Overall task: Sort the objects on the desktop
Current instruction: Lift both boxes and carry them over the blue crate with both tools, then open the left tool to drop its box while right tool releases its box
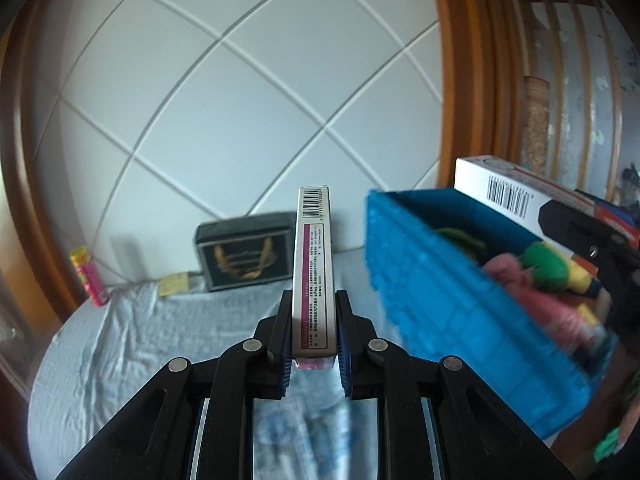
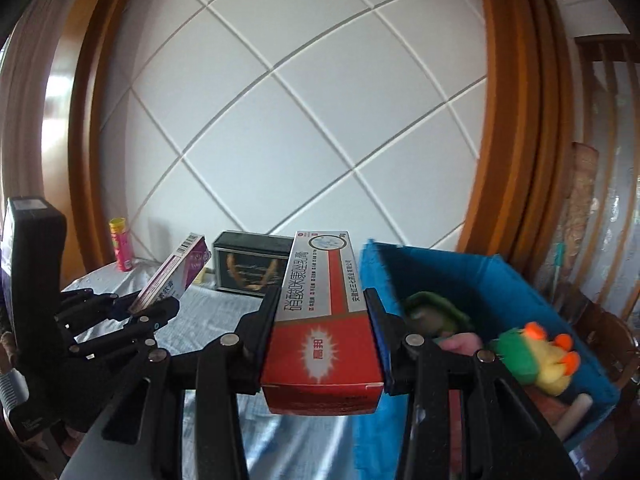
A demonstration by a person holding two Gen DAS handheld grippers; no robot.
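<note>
My left gripper is shut on a narrow silver and purple medicine box, held above the table. It also shows in the right wrist view, at the left. My right gripper is shut on a red and white medicine box, held just left of the blue bin. In the left wrist view that box hangs over the blue bin. The bin holds soft toys: a green and yellow one, a pink one and a dark green one.
A black box with a gold emblem stands at the back against the white quilted wall. A pink and yellow tube stands at the back left. A small yellow pad lies on the pale blue tablecloth. Wooden frames flank the wall.
</note>
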